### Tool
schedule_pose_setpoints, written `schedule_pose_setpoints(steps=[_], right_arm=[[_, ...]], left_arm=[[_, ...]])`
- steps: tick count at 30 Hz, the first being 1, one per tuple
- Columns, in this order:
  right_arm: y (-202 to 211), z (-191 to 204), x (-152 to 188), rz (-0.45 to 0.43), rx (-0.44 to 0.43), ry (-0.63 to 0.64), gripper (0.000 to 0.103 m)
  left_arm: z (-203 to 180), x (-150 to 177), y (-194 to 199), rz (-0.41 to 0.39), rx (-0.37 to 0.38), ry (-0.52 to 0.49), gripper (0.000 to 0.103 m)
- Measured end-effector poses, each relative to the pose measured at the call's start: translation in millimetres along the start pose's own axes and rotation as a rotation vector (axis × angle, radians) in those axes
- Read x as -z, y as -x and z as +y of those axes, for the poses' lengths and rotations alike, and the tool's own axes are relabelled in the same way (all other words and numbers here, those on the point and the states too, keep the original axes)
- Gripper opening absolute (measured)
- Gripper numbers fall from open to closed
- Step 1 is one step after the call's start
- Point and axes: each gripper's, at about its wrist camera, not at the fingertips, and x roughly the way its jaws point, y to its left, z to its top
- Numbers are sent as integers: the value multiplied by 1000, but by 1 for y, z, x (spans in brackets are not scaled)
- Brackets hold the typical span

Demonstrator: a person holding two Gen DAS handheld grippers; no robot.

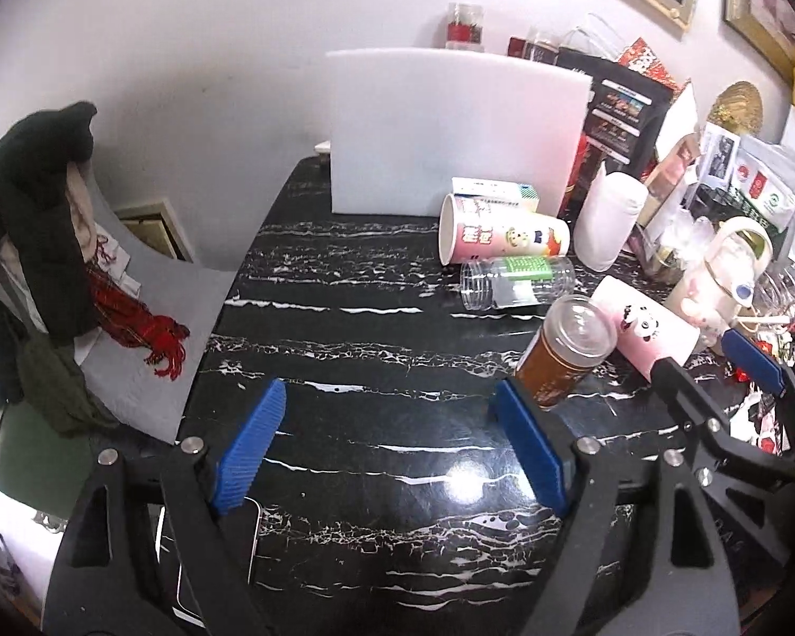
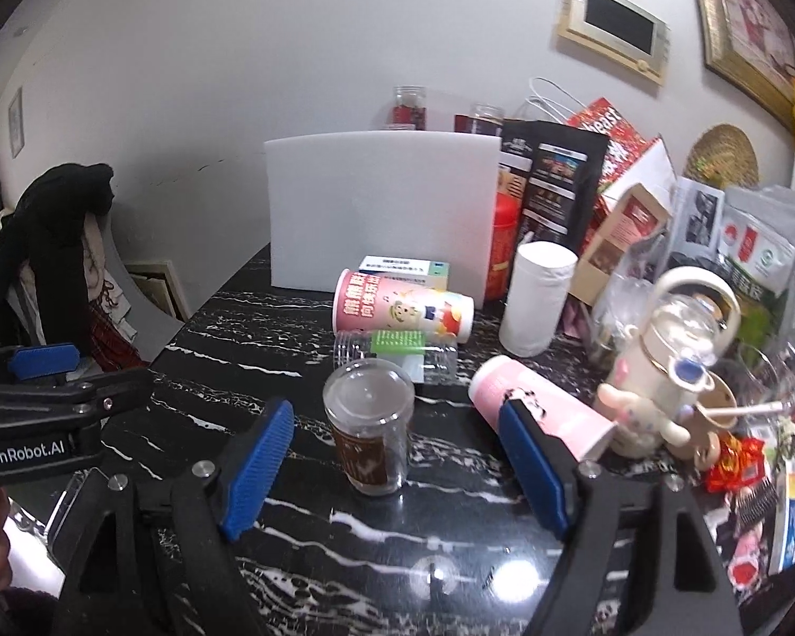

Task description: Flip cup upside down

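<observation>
Jaws wide around brown-labelled clear cup (image 2: 368, 426), base up.

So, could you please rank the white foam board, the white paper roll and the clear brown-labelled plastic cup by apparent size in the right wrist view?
1. White foam board, clearly largest.
2. White paper roll and clear brown-labelled plastic cup: alike; the cup stands nearer, so unranked.

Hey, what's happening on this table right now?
A person holds two grippers over a cluttered black marble table. Both the left gripper and right gripper are open and hold nothing. A clear cup with a brown label stands in front of the right gripper, flat closed end facing up, so it looks already flipped.
</observation>
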Motion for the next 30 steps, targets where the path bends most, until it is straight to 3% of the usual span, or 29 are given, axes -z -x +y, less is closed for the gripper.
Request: schedule_pose_setpoints(steps=[12,30], right_arm=[[31,-12,19,56,65,-32,80],[32,-22,66,177,100,-51,80]], left_arm=[[-30,28,22,-5,49,-88,83],[-50,62,4,48,102,-138,83]])
